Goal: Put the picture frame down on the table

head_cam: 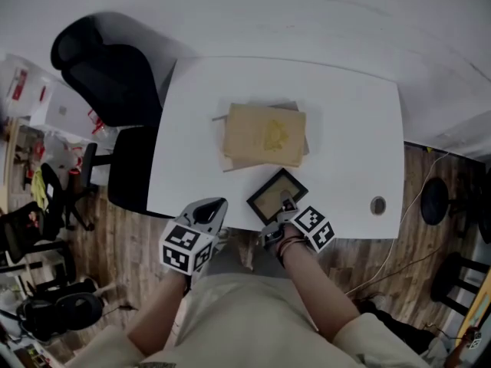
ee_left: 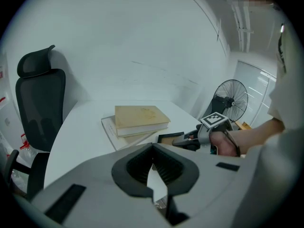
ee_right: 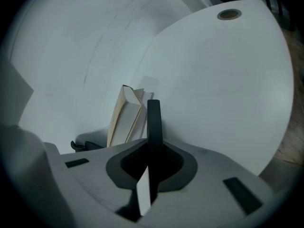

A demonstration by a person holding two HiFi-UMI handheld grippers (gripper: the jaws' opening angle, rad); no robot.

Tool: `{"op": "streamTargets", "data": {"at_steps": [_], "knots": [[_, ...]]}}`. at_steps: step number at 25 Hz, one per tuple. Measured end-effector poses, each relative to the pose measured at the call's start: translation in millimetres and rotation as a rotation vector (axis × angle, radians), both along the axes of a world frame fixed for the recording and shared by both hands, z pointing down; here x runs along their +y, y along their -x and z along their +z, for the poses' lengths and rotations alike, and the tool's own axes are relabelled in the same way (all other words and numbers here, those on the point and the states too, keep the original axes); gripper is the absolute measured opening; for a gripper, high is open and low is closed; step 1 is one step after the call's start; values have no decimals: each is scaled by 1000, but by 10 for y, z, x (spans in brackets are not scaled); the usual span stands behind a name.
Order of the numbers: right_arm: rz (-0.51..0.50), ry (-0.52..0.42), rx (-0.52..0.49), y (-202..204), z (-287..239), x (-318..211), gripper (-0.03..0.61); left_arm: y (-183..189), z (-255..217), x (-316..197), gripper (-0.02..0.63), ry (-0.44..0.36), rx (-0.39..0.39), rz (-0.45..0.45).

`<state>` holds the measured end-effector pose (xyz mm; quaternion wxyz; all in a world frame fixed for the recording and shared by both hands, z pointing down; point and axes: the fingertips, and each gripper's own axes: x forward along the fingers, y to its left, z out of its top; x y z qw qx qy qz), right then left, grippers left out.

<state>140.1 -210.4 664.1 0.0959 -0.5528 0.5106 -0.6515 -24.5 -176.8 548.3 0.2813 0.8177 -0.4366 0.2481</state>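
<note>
The picture frame [head_cam: 275,192] is found near the front edge of the white table [head_cam: 345,129], just in front of a pile of 2 books [head_cam: 265,134]. It is pinched at its near right side by the right gripper [head_cam: 287,205], whose jaws are pressed tight on the thin dark edge. The left gripper [head_cam: 209,209] is held off the near edge of the table with its jaws together and nothing between them. The frame looks very low and almost flat, but it cannot be told if it is touching the table. To do this step well, the frame should be brought down slowly until its whole back is felt to lie on the top. Only then should the jaws be spread, and the gripper should be pulled straight back so the frame is not dragged. The books should not be bumped. The frame's glass side is turned up. It is set like a diamond, with 1 corner pointed at the books. Its long side is run from near left to far right.
</note>
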Motion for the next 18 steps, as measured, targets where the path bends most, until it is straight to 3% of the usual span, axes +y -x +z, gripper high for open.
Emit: {"op": "streamTargets", "data": {"at_steps": [10, 14, 18], "knots": [[-11, 56, 97, 304, 154, -102, 103, 343, 138, 10, 21, 46, 27, 9], [-81, 75, 186, 436, 183, -102, 149, 460, 170, -43, 21, 51, 33, 53], [-207, 76, 351, 479, 156, -119, 190, 566, 182, -115, 21, 51, 43, 104]]}}
